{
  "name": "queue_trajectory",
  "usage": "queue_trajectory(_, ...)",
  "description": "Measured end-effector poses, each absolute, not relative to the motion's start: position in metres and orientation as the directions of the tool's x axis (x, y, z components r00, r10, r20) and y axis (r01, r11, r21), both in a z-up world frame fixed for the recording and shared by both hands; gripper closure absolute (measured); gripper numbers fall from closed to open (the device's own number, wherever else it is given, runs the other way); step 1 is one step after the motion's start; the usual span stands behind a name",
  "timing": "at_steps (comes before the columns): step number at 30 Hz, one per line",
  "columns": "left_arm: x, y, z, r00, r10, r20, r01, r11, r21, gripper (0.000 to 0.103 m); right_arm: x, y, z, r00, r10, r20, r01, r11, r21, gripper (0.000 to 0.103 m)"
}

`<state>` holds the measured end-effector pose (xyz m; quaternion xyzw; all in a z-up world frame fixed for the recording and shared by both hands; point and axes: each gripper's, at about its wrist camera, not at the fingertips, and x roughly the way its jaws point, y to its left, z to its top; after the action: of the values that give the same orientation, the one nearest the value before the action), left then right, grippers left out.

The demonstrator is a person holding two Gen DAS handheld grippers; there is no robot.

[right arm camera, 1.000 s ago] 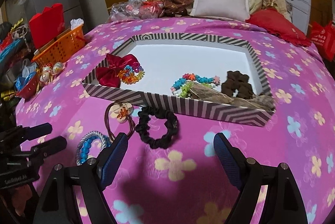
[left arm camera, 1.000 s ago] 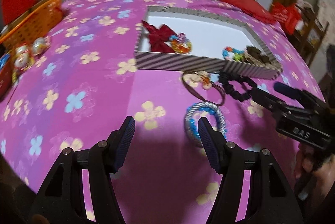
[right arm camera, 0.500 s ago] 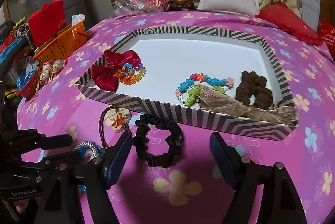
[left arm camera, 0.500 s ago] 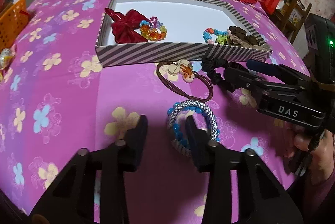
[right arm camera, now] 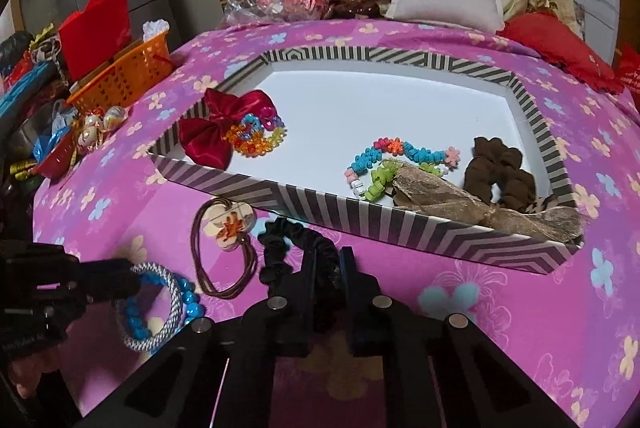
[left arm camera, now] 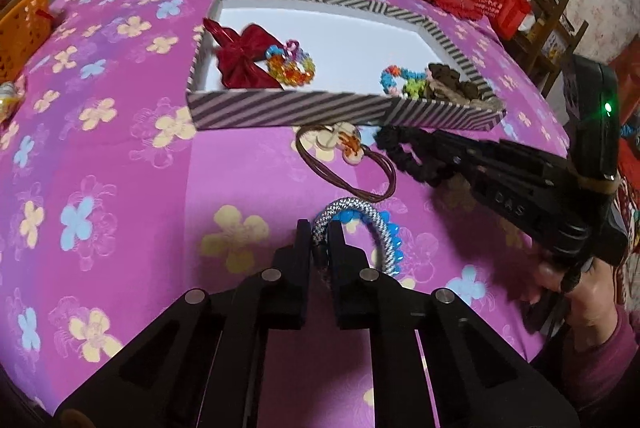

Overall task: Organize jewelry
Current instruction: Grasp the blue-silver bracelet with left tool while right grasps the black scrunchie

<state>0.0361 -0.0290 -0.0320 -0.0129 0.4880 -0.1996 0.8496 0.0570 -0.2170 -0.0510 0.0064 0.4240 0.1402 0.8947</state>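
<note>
A striped box [left arm camera: 288,110] [right arm camera: 400,224] lies on the pink flowered bedspread. It holds a red bow [right arm camera: 216,132], bead bracelets [right arm camera: 256,136] and a brown scrunchie [right arm camera: 500,172]. My left gripper [left arm camera: 320,232] is shut on the blue and silver bracelets [left arm camera: 372,224], which also show in the right wrist view [right arm camera: 160,312]. My right gripper [right arm camera: 328,260] is shut on the black scrunchie [right arm camera: 296,244] just in front of the box. A brown cord necklace with a flower pendant [left arm camera: 348,148] [right arm camera: 230,224] lies between them.
An orange basket [right arm camera: 124,76] and a red box [right arm camera: 96,28] stand at the bed's left edge, with small ornaments [right arm camera: 96,124] beside them. Pillows [right arm camera: 448,0] and clutter lie at the far end. The person's hand [left arm camera: 576,284] holds the right gripper.
Both grippers have closed: the left one onto the blue and silver bracelets, the right one onto the black scrunchie. Both moved forward and down to their items.
</note>
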Motion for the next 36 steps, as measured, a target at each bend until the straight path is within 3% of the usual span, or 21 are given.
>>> queue_trajectory(16, 0.017, -0.02, 0.008, 0.511, -0.368, -0.777, 0.312, 0.922, -0.231, 0.096, 0.02, -0.227, 0.004, 0.671, 0.268, -0.692, -0.252, 0.959, 0.127, 0.094)
queue_trajectory(36, 0.02, 0.02, 0.015, 0.463, -0.435, -0.772, 0.231, 0.9, -0.369, 0.096, 0.008, -0.22, 0.004, 0.66, 0.29, -0.693, -0.265, 0.953, 0.147, 0.094)
